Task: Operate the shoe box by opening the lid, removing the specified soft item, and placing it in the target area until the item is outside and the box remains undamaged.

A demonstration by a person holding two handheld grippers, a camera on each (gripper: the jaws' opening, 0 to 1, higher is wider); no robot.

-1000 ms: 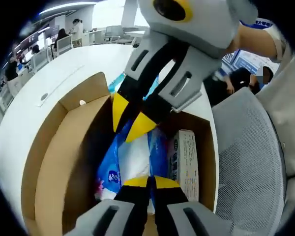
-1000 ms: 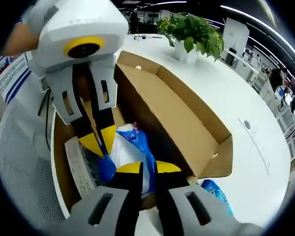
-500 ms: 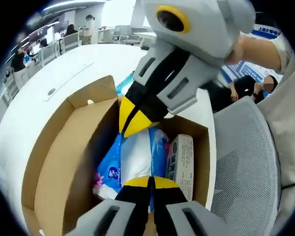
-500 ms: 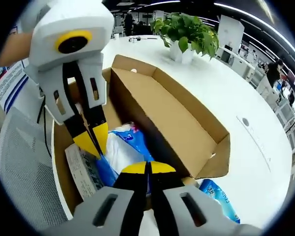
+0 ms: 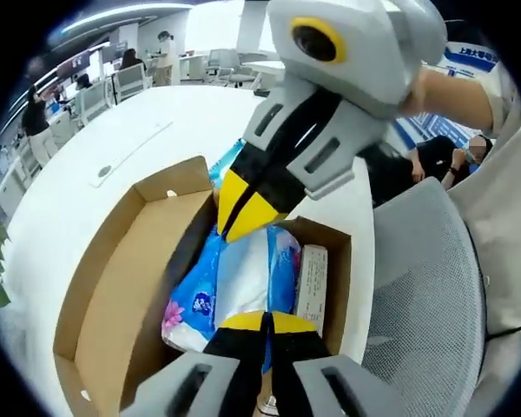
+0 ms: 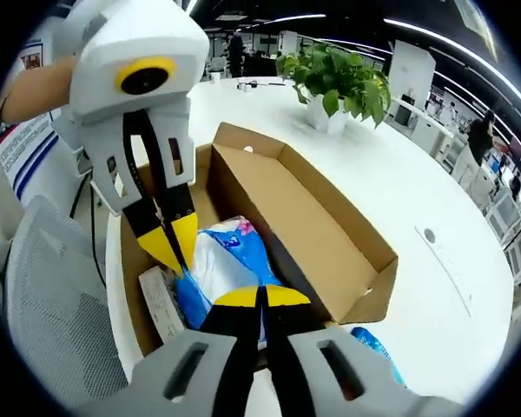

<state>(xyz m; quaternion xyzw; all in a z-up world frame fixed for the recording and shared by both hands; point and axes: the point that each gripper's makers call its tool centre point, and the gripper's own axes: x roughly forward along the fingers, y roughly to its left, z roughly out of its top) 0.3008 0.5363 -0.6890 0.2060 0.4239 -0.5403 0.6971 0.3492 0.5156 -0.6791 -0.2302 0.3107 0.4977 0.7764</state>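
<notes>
Shoe box (image 5: 122,287), lid open, on white table (image 5: 87,165); left gripper view: soft blue-and-white pack (image 5: 234,287) inside beside small carton (image 5: 311,282), left gripper (image 5: 265,320) and right gripper (image 5: 239,221) both pinching the pack's ends. Right gripper view: right gripper (image 6: 259,300) near and left gripper (image 6: 172,248) far, jaws pressed together on the pack (image 6: 221,265) in the box (image 6: 321,226); potted plant (image 6: 334,78) far on the table (image 6: 417,200).

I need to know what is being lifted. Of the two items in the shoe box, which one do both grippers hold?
The blue-and-white soft pack: left gripper and right gripper are shut on its ends. The small printed carton lies untouched beside it.
</notes>
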